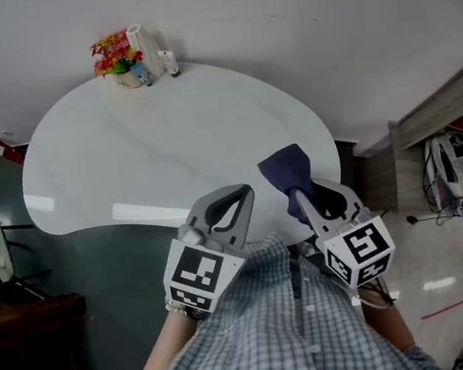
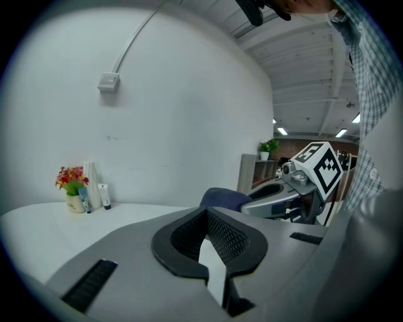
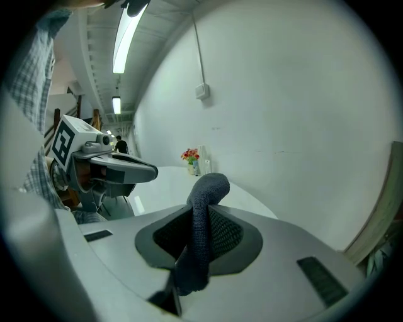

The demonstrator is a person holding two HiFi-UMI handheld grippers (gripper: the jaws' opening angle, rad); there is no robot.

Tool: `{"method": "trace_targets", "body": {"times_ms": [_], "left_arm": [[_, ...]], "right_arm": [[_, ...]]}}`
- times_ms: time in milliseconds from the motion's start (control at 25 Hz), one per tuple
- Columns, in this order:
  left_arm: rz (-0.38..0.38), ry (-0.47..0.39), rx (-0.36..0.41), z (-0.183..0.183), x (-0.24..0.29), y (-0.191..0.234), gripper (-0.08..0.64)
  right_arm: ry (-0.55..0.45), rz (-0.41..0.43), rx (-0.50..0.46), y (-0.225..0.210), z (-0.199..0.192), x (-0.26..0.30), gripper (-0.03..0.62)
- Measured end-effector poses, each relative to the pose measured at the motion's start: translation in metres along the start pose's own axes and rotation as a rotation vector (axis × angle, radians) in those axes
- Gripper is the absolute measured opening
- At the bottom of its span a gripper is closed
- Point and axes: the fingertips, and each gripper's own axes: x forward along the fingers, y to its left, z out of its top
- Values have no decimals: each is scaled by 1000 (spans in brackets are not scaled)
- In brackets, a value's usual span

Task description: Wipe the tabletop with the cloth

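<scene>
I see a big white counter (image 1: 164, 138) with a round, bean-like shape. Its top is smooth and shiny, and a strip of light shows on it near my side. At the far edge, next to the white wall (image 1: 291, 7), stands a small pot of red and yellow flowers (image 1: 113, 55). A tall white vase (image 1: 141, 42) and a little white tube (image 1: 171, 62) stand just beside it. The rest of the top is bare. My right tongs (image 1: 298, 196) are pinching the dark blue cloth (image 1: 285, 167). The cloth sticks up from between them in a bunched roll, over the near right edge of the counter. I cannot tell if it touches the top. My left tongs (image 1: 237, 194) are just beside the right ones, pressed together at the tips with nothing in them. They are over the near edge too. The person holding them wears a checked shirt (image 1: 270, 329). High on the wall is a small box (image 2: 108, 81) with a cable running up from it. A long lamp (image 3: 126, 44) glows on the ceiling. To the right stands a wooden shelf (image 1: 444, 109) over a pale shiny floor (image 1: 434, 270). Farther back, a green plant (image 2: 269, 148) sits on top of a grey cabinet (image 2: 249, 173).
</scene>
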Motion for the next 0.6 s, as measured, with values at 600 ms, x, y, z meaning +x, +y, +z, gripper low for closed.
{"method": "trace_targets", "body": {"times_ms": [600], "left_arm": [[3, -1, 15, 2, 7, -24, 6]], "right_arm": [[-21, 23, -5, -5, -5, -13, 63]]}}
